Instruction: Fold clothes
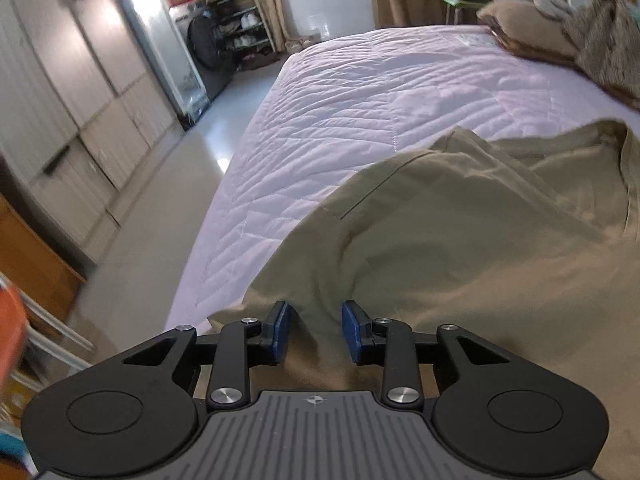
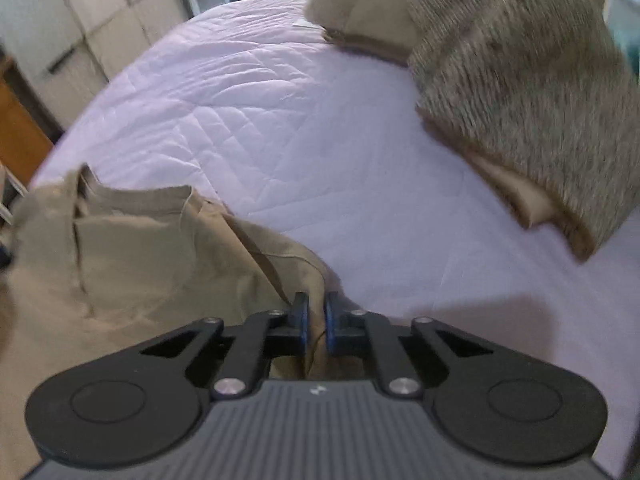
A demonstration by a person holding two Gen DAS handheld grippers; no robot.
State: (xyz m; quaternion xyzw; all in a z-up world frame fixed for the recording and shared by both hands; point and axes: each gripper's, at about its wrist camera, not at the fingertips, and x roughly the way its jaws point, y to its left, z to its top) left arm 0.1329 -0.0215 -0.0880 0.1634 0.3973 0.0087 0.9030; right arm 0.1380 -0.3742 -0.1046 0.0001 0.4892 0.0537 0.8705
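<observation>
Olive shirt (image 1: 460,240) spread rumpled across the near part of the bed (image 1: 360,92), on its pale lilac quilt. Left gripper (image 1: 315,330) low over the near edge of the cloth, blue fingers (image 1: 280,330) parted with a ridge of fabric rising between them, not pinched. Right gripper (image 2: 316,322) at the shirt's right edge, fingers (image 2: 301,320) nearly together with a fold of cloth between them, apparently clamped, though blur leaves that unsure. Collar (image 2: 132,200) lying farther up the bed. Brown furry blanket (image 2: 520,92) heaped on tan pillows (image 2: 360,12), well apart from the shirt.
</observation>
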